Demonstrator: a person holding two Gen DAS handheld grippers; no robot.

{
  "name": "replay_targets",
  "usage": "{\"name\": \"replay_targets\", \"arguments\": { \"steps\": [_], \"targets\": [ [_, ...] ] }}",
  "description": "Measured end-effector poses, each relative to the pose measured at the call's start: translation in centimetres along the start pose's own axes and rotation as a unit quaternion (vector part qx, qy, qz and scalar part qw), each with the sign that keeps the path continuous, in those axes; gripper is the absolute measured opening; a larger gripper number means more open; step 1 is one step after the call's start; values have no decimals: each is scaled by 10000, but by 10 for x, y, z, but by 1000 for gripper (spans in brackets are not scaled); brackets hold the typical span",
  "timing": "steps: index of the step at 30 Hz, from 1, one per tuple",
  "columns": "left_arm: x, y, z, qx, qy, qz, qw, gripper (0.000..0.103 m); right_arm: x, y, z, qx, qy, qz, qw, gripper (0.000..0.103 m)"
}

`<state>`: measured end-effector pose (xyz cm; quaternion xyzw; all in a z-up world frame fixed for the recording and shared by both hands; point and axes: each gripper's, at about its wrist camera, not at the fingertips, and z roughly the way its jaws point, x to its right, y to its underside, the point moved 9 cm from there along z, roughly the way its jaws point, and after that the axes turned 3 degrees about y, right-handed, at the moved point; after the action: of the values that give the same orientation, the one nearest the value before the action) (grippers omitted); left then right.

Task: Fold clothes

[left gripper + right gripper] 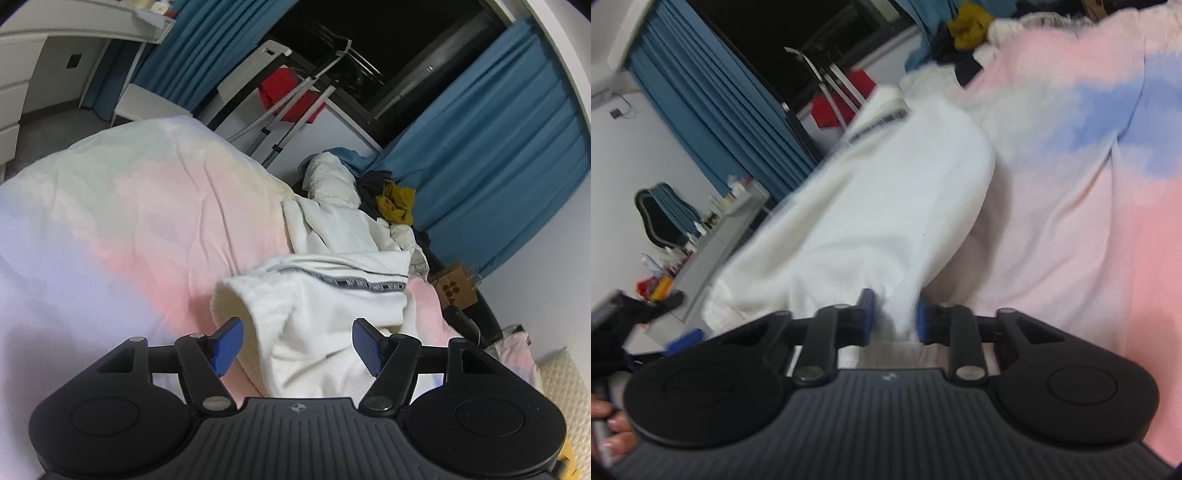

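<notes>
A white knit garment with a dark patterned band lies crumpled on a pink, blue and cream bedspread. My left gripper is open just above its near edge, one blue pad on each side of a fold. In the right wrist view my right gripper is shut on a bunch of the same white garment, which hangs lifted and stretched away from the bedspread. That view is blurred by motion.
A pile of other clothes, white, dark and mustard, lies at the bed's far end by blue curtains. A drying rack with a red cloth stands behind. A cardboard box sits beside the bed. A cluttered dresser is at left.
</notes>
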<state>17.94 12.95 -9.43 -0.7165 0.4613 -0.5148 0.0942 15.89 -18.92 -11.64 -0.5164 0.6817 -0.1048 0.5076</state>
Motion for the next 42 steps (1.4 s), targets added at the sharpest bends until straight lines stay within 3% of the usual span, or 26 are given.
{"name": "replay_targets", "arguments": {
  "steps": [3, 5, 10, 15, 17, 23, 26, 30, 33, 37, 40, 42],
  "targets": [
    [-8, 1, 8, -100, 176, -343, 9992, 68, -14, -11, -25, 280, -232, -35, 9993, 15],
    [-12, 3, 15, -192, 233, -524, 9982, 70, -18, -9, -29, 230, -293, -83, 9993, 15],
    [-27, 10, 35, -329, 168, -872, 9955, 70, 3, 4, -9, -235, 114, 63, 9996, 15],
    [-48, 16, 55, -460, -84, -1248, 9911, 68, 18, 8, 1, -388, 298, 328, 9983, 15],
    [-51, 18, 61, -488, -87, -1261, 9908, 68, 16, 8, 1, -366, 274, 351, 9983, 15],
    [-28, 3, 88, -385, 499, -925, 9937, 68, 11, 9, -1, -329, 224, 211, 9990, 15],
    [-27, -3, 106, -368, 586, -1002, 9926, 53, 14, 11, 0, -345, 235, 234, 9989, 16],
    [-28, -13, 125, -341, 600, -1018, 9924, 18, 16, 14, 2, -357, 350, 147, 9986, 19],
    [-25, -20, 129, -199, 648, -945, 9932, 16, 20, 16, 8, -351, 524, 143, 9979, 26],
    [-15, -31, 121, 110, 876, -973, 9913, 14, 27, 17, 15, -288, 663, 199, 9972, 47],
    [-5, -43, 111, 304, 1156, -1013, 9876, 13, 28, 16, 19, -204, 493, 350, 9980, 64],
    [0, -51, 103, 434, 1261, -1016, 9858, 13, 27, 16, 21, -185, 272, 513, 9981, 69]
  ]
}}
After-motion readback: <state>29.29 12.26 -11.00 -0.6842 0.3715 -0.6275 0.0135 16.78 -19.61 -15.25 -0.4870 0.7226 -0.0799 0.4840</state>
